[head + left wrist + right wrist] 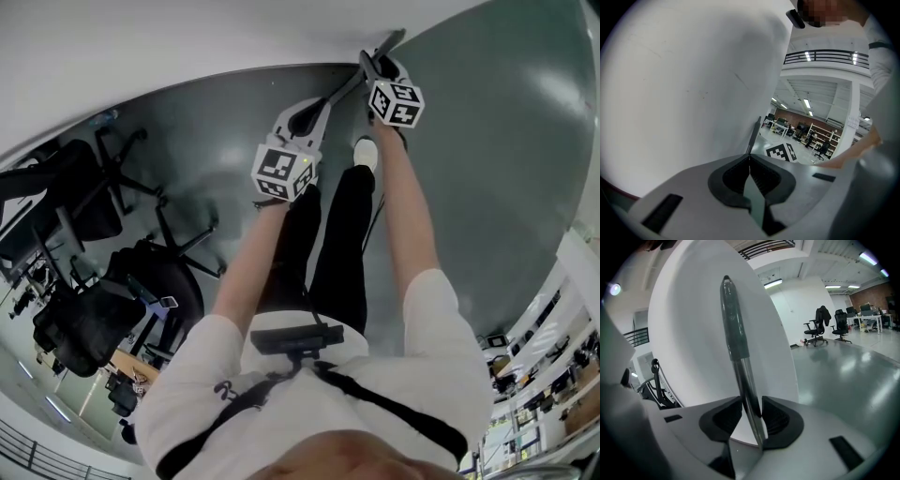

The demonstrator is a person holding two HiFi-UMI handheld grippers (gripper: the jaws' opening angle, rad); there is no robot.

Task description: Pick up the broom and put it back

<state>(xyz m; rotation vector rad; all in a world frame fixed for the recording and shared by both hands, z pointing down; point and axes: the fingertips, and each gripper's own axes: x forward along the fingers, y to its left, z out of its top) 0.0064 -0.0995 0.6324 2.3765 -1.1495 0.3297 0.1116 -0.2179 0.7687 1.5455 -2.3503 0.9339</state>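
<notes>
Close against the white wall (684, 84), the left gripper (750, 165) has its pads pressed together. A thin dark strip (754, 135) rising beyond them is hard to identify. Only the right gripper view shows the right gripper (751, 411) pinching the one broom handle (736, 333), which stands upright before the wall with its lower end cut off. Two black chairs (816, 329) stand far from the wall.

Black office chairs (84, 192) stand grouped on a grey floor (506, 169), which meets a white wall (141, 47). Two further chairs (818, 326) stand near a far wall. A railed balcony (825, 57) runs overhead.
</notes>
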